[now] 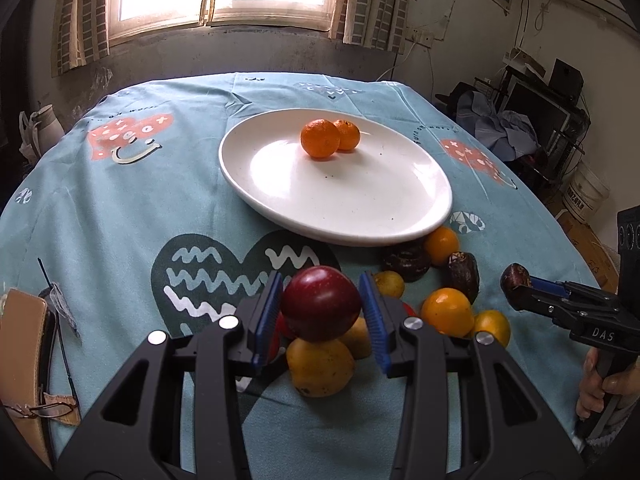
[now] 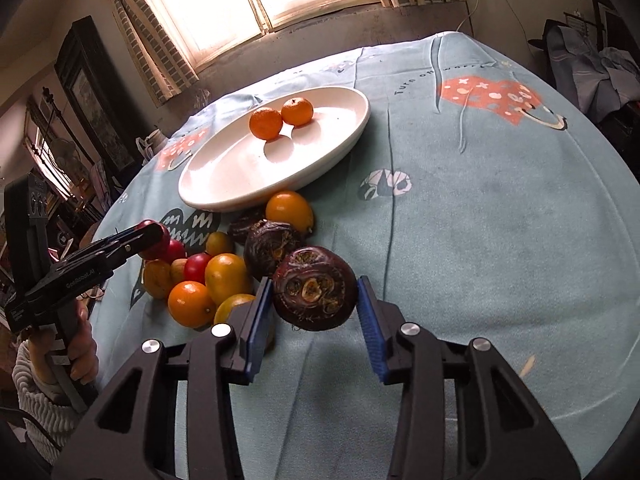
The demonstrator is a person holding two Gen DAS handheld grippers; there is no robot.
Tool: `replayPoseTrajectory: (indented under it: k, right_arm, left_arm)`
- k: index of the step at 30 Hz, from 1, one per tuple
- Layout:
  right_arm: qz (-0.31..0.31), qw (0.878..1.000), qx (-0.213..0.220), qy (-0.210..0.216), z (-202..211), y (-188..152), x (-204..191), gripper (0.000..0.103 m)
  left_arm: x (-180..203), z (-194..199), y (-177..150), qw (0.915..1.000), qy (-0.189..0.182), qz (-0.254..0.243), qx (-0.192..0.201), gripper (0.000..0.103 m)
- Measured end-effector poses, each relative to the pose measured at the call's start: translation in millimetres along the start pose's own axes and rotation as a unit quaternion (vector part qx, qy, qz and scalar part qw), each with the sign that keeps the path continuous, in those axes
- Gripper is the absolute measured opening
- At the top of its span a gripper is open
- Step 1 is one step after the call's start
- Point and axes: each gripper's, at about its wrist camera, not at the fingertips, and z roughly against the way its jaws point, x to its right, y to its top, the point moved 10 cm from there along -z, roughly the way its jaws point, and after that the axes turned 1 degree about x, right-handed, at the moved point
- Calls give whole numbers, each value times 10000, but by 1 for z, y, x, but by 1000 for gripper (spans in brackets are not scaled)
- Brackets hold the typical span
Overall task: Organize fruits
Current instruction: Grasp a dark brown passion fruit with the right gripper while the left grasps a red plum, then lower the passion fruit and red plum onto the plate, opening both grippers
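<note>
A white plate sits mid-table with two mandarins on it; the plate also shows in the right wrist view with the mandarins. My left gripper is shut on a dark red apple, held above a pile of yellow and orange fruit. My right gripper is shut on a dark purple wrinkled fruit, just above the cloth. In the left wrist view it shows at the right. Another dark fruit lies beside the pile.
The table has a light blue patterned cloth. Loose oranges, yellow fruit and small red fruit lie in front of the plate. A brown wallet and glasses lie at the table's left edge.
</note>
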Motion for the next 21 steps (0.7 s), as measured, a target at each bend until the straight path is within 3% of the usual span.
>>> replayPoseTrajectory:
  k: [4, 9, 11, 13, 17, 19, 21]
  right_arm:
    - [54, 9999, 115, 104, -2, 33, -15, 42]
    - [95, 9995, 253, 188, -28, 78, -38, 42]
    - [30, 9991, 314, 287, -36, 81, -42, 42]
    - [12, 9990, 272, 361, -41, 75, -42, 43]
    - [-40, 9989, 218, 410, -42, 72, -39, 43]
    - [-46, 9987, 258, 438, -39, 72, -39, 43]
    - [-84, 9985, 278, 462, -37, 71, -38, 43]
  left_arm:
    - [-1, 0, 35, 9996, 186, -132, 161, 41]
    - [-7, -17, 63, 9997, 201, 57, 153, 40]
    - [-9, -14, 50, 9999, 72, 80, 11, 42]
    - [-5, -12, 29, 9998, -78, -106, -153, 55]
    - [7, -28, 0, 9975, -58, -483, -517, 56]
    - [6, -43, -7, 9961, -14, -482, -737, 49]
    - [8, -50, -6, 9961, -154, -386, -776, 51]
